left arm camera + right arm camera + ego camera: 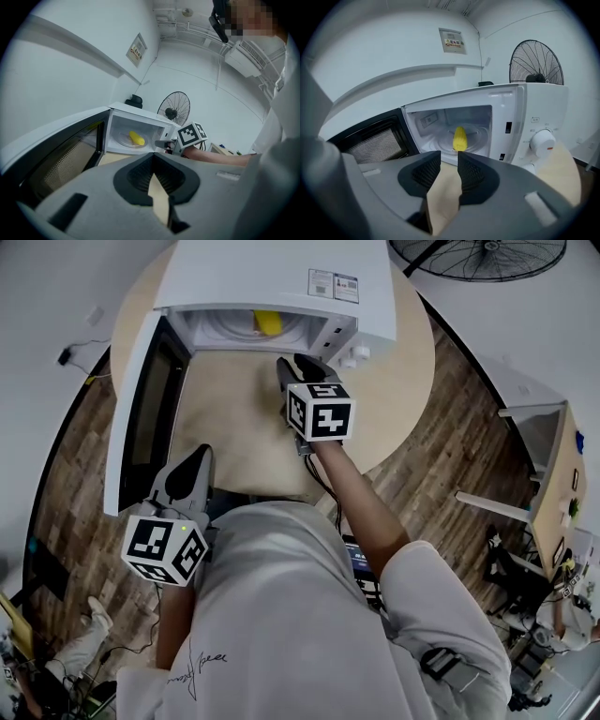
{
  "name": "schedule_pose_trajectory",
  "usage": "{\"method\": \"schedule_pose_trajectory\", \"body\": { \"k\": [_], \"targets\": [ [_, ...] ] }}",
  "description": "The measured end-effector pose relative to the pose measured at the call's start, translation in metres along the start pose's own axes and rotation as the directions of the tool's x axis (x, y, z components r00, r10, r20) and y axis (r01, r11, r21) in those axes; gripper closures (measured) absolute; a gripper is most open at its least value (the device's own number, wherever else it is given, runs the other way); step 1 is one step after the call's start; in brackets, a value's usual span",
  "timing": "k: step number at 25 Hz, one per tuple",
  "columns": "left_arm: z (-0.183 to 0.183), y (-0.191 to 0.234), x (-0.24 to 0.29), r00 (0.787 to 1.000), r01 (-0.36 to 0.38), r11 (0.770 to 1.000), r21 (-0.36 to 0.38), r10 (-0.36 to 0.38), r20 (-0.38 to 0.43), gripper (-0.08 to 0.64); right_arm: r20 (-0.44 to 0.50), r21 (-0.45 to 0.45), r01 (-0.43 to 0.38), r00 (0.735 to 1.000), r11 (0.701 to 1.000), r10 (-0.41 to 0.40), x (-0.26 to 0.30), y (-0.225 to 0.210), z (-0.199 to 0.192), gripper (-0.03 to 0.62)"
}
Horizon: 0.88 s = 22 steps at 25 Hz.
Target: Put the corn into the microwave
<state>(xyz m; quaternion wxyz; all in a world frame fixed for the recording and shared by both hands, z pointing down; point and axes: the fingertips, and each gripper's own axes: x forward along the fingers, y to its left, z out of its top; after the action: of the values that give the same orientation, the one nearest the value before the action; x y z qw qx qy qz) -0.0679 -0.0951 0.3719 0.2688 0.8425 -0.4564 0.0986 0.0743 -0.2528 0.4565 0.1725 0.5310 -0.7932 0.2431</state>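
Note:
The yellow corn lies on the glass turntable inside the white microwave, whose door hangs open to the left. My right gripper hovers just outside the opening, its jaws a little apart with nothing between them. In the right gripper view the corn stands straight beyond the right gripper. My left gripper rests low by the door's free edge, jaws together and empty. The left gripper view has the left gripper in front and the corn in the cavity.
The microwave stands on a round wooden table. A floor fan is behind it. A white desk with small items stands at the right on the wood floor. The microwave's dial sits to the right of the opening.

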Motion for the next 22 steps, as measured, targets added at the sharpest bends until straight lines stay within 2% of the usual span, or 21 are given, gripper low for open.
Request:
{"method": "schedule_pose_trajectory", "body": {
  "k": [15, 22],
  "targets": [
    [-0.005, -0.018, 0.005, 1.0, 0.022, 1.0, 0.008, -0.022, 0.009, 0.565, -0.021, 0.036, -0.021, 1.0, 0.999, 0.022, -0.056, -0.015, -0.026, 0.522],
    [-0.008, -0.021, 0.001, 1.0, 0.006, 1.0, 0.002, -0.006, 0.013, 0.565, -0.006, 0.064, -0.047, 0.999, 0.997, 0.047, -0.083, -0.012, -0.03, 0.549]
  ]
}}
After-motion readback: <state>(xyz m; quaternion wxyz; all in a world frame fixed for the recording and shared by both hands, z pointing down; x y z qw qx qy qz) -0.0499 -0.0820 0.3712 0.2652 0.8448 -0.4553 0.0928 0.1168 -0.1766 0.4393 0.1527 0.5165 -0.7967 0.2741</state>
